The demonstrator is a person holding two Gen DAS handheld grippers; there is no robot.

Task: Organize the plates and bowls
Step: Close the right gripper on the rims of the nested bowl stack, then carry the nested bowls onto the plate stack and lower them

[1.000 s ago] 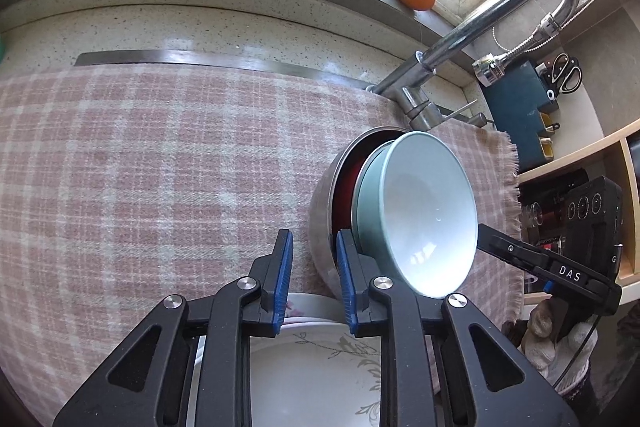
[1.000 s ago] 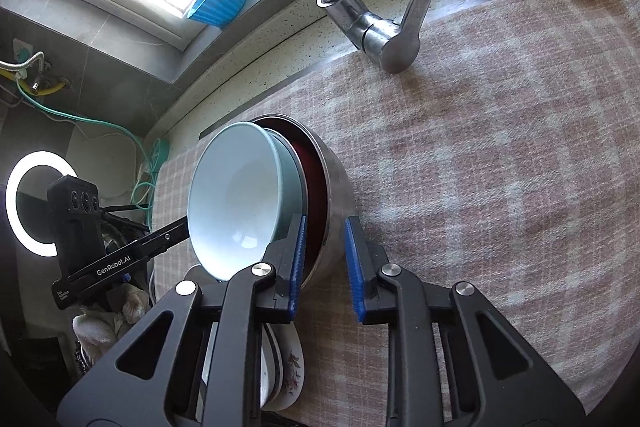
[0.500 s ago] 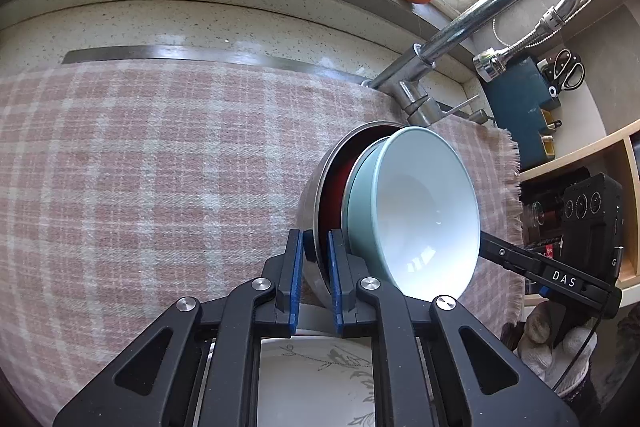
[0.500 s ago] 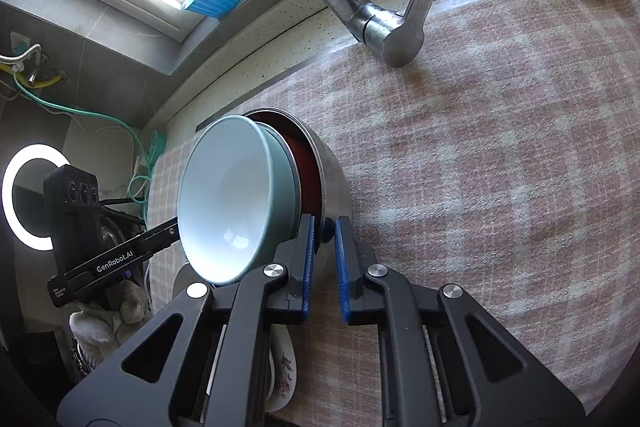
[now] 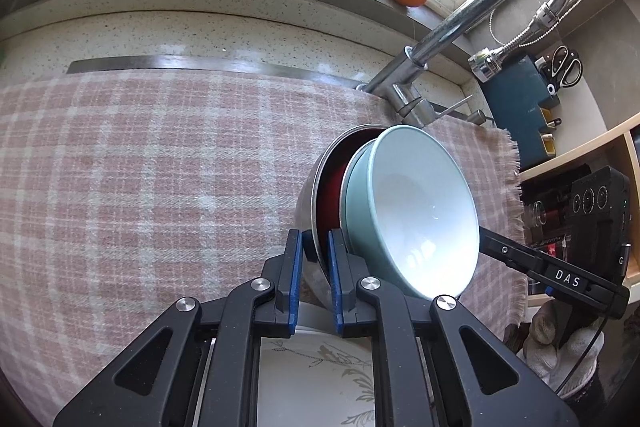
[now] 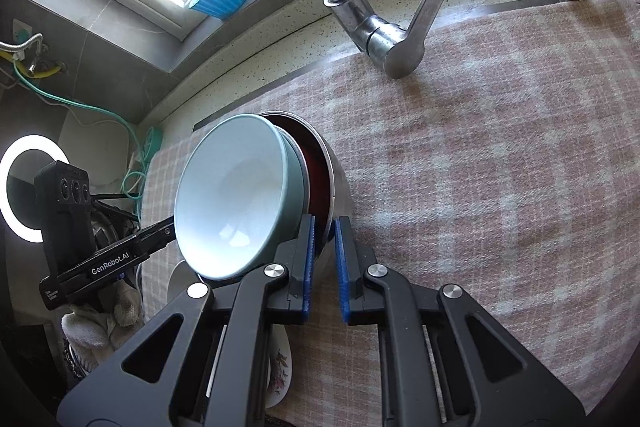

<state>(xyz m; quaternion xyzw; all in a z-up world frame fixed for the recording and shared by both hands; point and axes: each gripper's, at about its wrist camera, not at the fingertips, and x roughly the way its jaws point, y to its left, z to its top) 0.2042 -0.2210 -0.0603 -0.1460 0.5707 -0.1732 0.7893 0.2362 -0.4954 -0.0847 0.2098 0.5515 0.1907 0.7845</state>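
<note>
The nested stack, pale blue bowl inside the steel bowl, hangs tilted above the plaid cloth, left gripper and right gripper both clamped on the steel rim. Nesting looks done; setting it by the floral plate remains.

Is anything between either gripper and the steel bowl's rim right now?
Nothing visible. The left gripper and right gripper each pinch the rim of the stainless steel bowl, which holds the pale teal bowl.

Floral plate mostly hidden beneath the jaws, cut off below.
</note>
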